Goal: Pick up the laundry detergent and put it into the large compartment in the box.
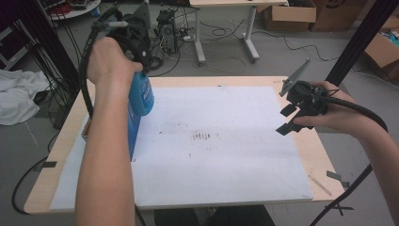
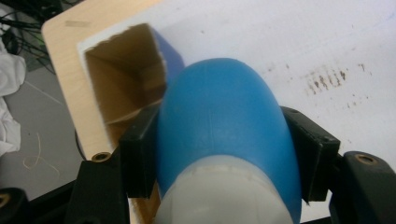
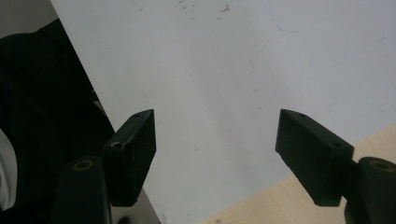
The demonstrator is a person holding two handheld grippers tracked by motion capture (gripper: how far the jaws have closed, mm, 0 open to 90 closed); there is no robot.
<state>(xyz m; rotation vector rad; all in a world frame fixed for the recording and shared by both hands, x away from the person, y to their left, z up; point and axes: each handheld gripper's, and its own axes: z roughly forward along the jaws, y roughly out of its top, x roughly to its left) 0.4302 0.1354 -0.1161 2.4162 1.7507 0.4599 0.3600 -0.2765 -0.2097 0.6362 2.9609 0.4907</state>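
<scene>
Left gripper (image 2: 219, 158), jaws closed on the blue bottle (image 2: 224, 126): the two black pads press its sides just ahead of the pale band at the near end, and the rounded blue end projects forward beyond the fingertips. The bottle's long axis thus runs along the gripper's own line of sight, pointing down toward the table (image 1: 301, 141).

Directly ahead of and below the fingers, slightly to their left in the left gripper view, lies the open mouth of a blue carton (image 2: 126, 79) with a bare cardboard interior. In the high view the bottle (image 1: 141, 96) hangs above the standing carton (image 1: 133, 132), the two roughly in line; whether the bottle's tip has already entered the mouth cannot be told from this angle.

Right gripper (image 1: 289, 120), jaws spread wide and holding nothing: between its pads (image 3: 133, 154) is the bare white sheet (image 3: 224, 84). It is well apart from bottle and carton, at the far side of the sheet.

The deciding relation, as judged: bottle axis against carton mouth, with the left hand (image 1: 107, 59) the nearer.
</scene>
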